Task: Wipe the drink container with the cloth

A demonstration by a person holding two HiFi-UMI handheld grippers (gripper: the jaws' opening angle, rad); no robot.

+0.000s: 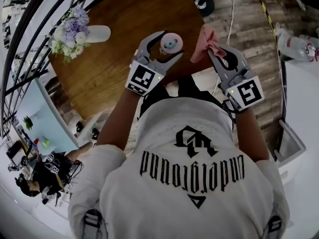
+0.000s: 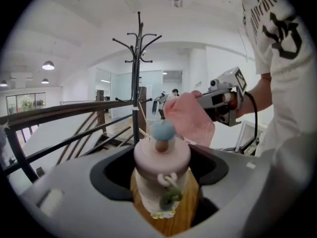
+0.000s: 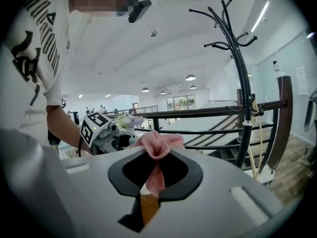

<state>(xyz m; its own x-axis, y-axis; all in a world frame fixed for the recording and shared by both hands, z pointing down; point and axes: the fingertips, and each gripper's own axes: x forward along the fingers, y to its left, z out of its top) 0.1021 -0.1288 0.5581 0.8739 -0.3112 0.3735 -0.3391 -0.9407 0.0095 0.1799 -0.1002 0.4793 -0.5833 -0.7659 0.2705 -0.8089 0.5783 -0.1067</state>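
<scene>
Two grippers raised over the table [image 1: 114, 63], both loaded. Grip state, please? (RK)

Left gripper [image 1: 170, 45]: jaws clamped on the body of the drink container [image 2: 161, 160], just under its pink lid, with the blue knob on top. Right gripper [image 1: 216, 52]: jaws pinched on a fold of the pink cloth [image 3: 157, 145], the rest bunched above the tips. Container is held in the air near the table's edge. The cloth is just beside it, and I see no clear contact. (MT)

Failure modes from here? (RK)

Judgement only. 1) Sideways wiping pressure could twist the container in the jaws or push it out. The grip takes in only a narrow band of a rounded body. A drop would land on the wood or go past the edge to the floor. 2) Only a small fold of cloth is pinched, so drag against the surface could pull it free. 3) The knob and the small green charm [image 2: 170, 198] hanging at the front look like snag points for loose fabric. (MT)

Anything nearby at risk? (RK)

Vase of flowers [image 1: 75, 34] lies well apart on the far side, so that is unlikely. Whether the container holds liquid cannot be told. If it does, a tilt adds a spill risk. (MT)
</scene>
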